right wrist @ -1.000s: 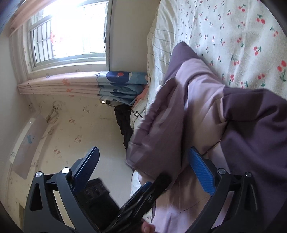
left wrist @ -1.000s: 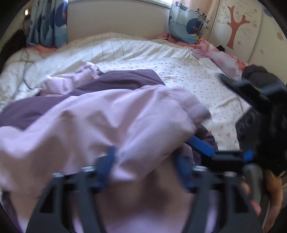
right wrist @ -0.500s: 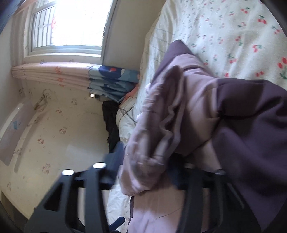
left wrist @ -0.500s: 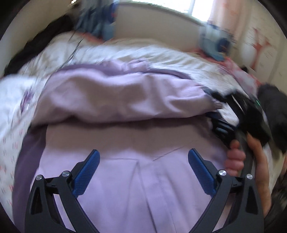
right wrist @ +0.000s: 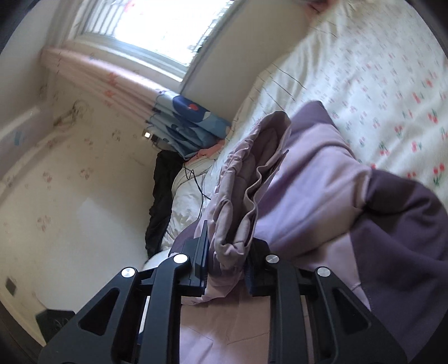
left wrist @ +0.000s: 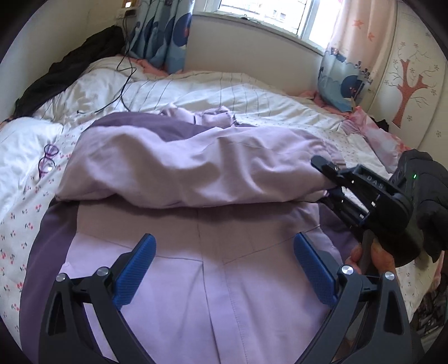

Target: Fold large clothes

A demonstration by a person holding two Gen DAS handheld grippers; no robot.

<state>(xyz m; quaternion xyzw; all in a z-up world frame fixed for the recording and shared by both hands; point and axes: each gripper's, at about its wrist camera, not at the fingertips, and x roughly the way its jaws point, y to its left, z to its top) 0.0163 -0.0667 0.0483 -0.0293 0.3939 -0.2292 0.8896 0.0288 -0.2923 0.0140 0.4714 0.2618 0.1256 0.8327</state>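
One garment (right wrist: 308,173) fold between right hand-held gripper (right wrist: 228,266) pads

A large garment (left wrist: 196,280) lies spread on the bed (left wrist: 252,98), one part folded across its middle. Spectacles (left wrist: 46,161) rest on the bedding to its left, a cable (left wrist: 123,84) trails behind, and a cushion (left wrist: 340,84) stands at the bed's far right corner, below the window (left wrist: 266,14).

Glasses (left wrist: 47,161) lie on the cherry-print sheet (left wrist: 16,224).
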